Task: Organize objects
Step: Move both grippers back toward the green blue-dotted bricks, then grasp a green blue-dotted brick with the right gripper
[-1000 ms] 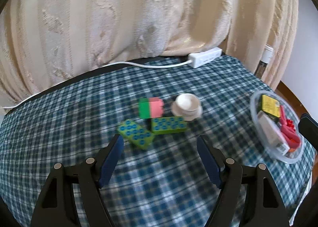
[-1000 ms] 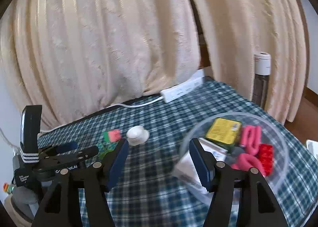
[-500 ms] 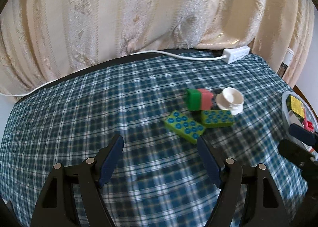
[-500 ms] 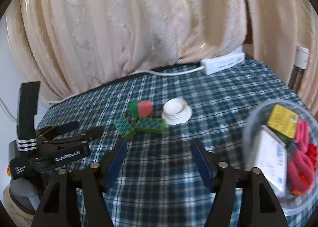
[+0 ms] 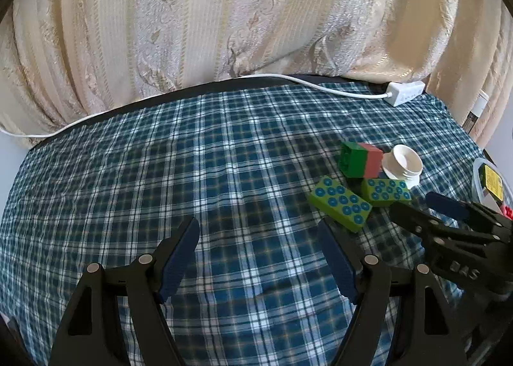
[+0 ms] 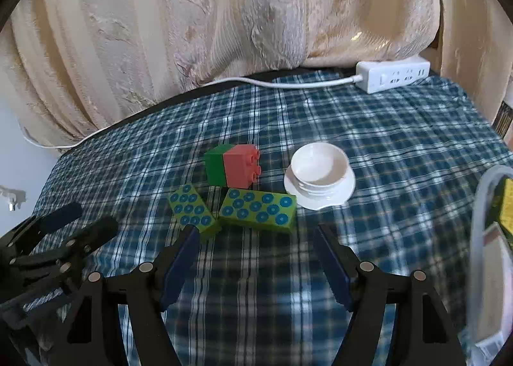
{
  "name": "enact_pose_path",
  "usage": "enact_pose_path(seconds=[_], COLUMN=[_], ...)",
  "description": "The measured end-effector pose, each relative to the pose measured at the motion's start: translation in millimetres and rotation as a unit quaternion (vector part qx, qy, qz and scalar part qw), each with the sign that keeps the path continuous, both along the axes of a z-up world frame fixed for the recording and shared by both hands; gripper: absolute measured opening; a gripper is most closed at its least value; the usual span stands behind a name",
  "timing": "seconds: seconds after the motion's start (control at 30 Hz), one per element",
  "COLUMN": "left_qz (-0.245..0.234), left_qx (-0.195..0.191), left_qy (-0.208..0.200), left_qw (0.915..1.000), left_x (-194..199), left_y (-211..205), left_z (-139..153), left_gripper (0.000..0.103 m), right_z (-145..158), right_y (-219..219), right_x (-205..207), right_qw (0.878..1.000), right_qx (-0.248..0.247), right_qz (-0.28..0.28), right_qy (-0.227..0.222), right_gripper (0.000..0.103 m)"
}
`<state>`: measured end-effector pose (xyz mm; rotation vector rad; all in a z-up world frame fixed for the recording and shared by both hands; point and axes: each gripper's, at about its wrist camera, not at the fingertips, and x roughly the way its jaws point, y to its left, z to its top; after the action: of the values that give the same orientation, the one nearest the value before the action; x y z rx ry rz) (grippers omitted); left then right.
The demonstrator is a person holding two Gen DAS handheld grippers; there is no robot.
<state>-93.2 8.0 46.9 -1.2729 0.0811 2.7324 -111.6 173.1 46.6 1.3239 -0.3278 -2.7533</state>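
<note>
- The blue plaid tablecloth (image 6: pixel 400 148) covers the whole table in front of you, with cream curtains (image 6: pixel 224 13) hanging behind it.
- Your clear plastic bowl (image 6: pixel 481 205) sits at the right edge, holding a yellow packet (image 6: pixel 508 205) and a white one beside it.
- A white power strip (image 6: pixel 392 74) lies at the far edge, its cable trailing off to the left.
- Your right gripper (image 6: pixel 256 257) hangs over bare cloth just short of the bricks, jaws spread and empty.
- Your left gripper (image 5: pixel 258 253) is also released, nothing between its pads, well left of the bricks.
- The white cup on its saucer (image 6: pixel 319 175) stands just right of the bricks.
- Two lime bricks with blue studs lie flat, corners nearly touching: the longer one (image 6: pixel 258 210) and the shorter one (image 6: pixel 194 210).
- The green-and-red block (image 6: pixel 232 168) lies on its side just behind them.
</note>
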Motion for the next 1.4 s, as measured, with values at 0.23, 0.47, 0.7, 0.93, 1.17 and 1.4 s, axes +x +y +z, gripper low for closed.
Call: enact_pose_path(seconds=[0.23, 0.47, 0.7, 0.93, 1.17, 1.4], left_qz=[0.003, 0.002, 0.000, -0.004, -0.005, -0.021], left_qx=[0.004, 0.005, 0.000, -0.006, -0.007, -0.005], left_qy=[-0.007, -0.009, -0.010, -0.011, -0.012, -0.014], left_qw=[1.0000, 0.9999, 0.9999, 0.9999, 0.9999, 0.9997], left_x=[-3.3, -4.6, -5.1, -4.7, -4.6, -4.3], left_y=[-3.5, -3.0, -1.0, 2.6, 3.1, 10.9], left_z=[-3.1, -5.2, -7.2, -10.0, -10.9, -14.6], left_gripper=[0.077, 0.077, 0.077, 0.077, 0.077, 0.077], right_z=[-9.8, -13.1, -13.7, -15.9, -14.0, -14.9], right_y=[-4.4, -5.5, -10.4, -18.0, -9.6, 8.4], right_x=[-19.2, -33.2, -37.2, -33.2, -26.6, -3.5], right_qw=[1.000, 0.999, 0.999, 0.997, 0.996, 0.996], right_qx=[-0.011, -0.009, 0.024, 0.077, 0.080, 0.079], right_qz=[-0.012, -0.032, -0.030, -0.018, -0.025, -0.030], right_qy=[-0.016, -0.019, -0.017, -0.013, -0.008, -0.009], right_gripper=[0.077, 0.077, 0.076, 0.066, 0.066, 0.066])
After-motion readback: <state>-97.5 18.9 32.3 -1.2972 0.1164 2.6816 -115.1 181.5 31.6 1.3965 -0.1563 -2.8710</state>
